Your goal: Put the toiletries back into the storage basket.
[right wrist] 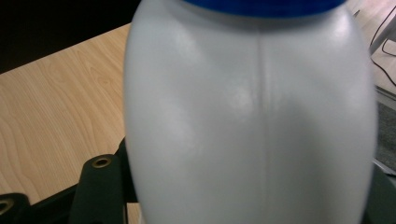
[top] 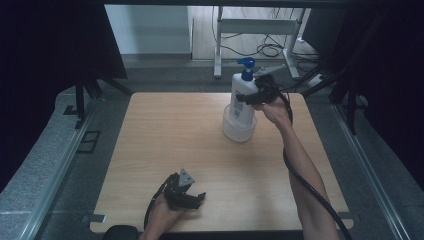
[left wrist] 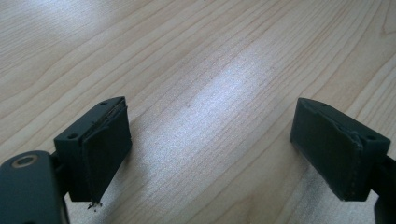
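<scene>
Near the front edge of the table (top: 150,150), the left gripper (top: 192,199) rested with its jaws wide apart and nothing between them. Farther back, the right gripper (top: 251,96) seemed clamped around a white pump bottle (top: 241,100), which stood upright in a clear tub (top: 239,131).

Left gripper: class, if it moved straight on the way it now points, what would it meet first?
Probably the bare wooden table: the left gripper, jaws open, tilts down towards it with nothing between.
</scene>
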